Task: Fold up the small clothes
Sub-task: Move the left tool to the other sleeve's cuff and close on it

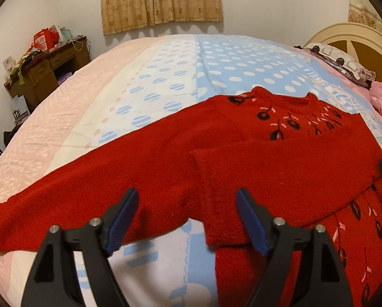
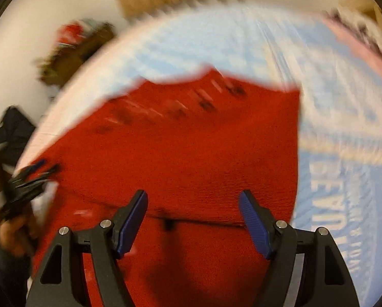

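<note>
A red knitted sweater (image 1: 242, 138) with black and pink flower stitching lies flat on the bed. One sleeve (image 1: 63, 199) stretches out to the left; the other is folded across the chest. My left gripper (image 1: 187, 193) hovers open over the underarm area, with nothing between its blue pads. In the blurred right wrist view my right gripper (image 2: 194, 194) stands open above the sweater's body (image 2: 191, 140), holding nothing. The left gripper (image 2: 34, 174) shows there at the left edge, held by a hand (image 2: 14, 232).
The bed cover (image 1: 180, 69) is pink, white and blue with dots. A patterned pillow (image 1: 339, 61) and a cream headboard (image 1: 357, 41) are at the far right. A cluttered wooden desk (image 1: 45, 69) stands by the wall on the left, under a curtain (image 1: 162, 0).
</note>
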### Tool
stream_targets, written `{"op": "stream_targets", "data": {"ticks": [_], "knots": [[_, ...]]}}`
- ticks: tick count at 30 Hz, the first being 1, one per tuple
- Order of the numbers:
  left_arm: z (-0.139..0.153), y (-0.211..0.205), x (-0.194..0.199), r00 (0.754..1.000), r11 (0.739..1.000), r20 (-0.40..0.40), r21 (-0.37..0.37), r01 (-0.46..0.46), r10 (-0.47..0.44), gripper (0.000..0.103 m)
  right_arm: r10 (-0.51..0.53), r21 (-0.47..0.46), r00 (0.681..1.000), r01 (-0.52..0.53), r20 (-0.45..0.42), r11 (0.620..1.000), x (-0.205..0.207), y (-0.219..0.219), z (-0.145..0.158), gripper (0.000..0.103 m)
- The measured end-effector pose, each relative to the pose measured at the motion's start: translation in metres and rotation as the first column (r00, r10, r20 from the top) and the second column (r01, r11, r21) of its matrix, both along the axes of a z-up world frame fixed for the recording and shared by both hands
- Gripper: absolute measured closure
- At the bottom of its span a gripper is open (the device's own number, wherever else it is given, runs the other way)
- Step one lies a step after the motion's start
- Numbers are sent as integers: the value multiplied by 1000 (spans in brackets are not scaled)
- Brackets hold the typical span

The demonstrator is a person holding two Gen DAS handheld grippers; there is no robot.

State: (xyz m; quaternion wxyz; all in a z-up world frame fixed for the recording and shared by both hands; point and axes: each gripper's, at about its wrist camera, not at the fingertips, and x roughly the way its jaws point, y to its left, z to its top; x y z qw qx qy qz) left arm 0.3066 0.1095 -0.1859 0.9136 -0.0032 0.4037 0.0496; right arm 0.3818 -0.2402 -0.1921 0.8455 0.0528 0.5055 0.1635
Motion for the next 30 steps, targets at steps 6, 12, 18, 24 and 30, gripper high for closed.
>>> {"op": "stream_targets", "data": {"ticks": [6, 12, 18, 24, 30], "knots": [[-3, 11, -4, 1000, 997, -18, -81, -12, 10, 21, 41, -111, 995, -31, 90, 993, -36, 13, 19, 29], [2, 11, -28, 1000, 993, 4, -115, -7, 8, 20, 124, -113, 988, -114, 94, 987, -124, 28, 22, 29], [11, 12, -52, 1000, 995, 26, -98, 1, 1, 20, 182, -246, 963, -130, 200, 960, -200, 60, 8, 27], [23, 35, -79, 998, 997, 54, -74, -20, 24, 20, 210, -260, 960, -158, 188, 953, -205, 60, 23, 27], [23, 82, -91, 991, 991, 48, -37, -125, 127, 11, 265, -182, 940, -228, 216, 956, -167, 85, 67, 27]]}}
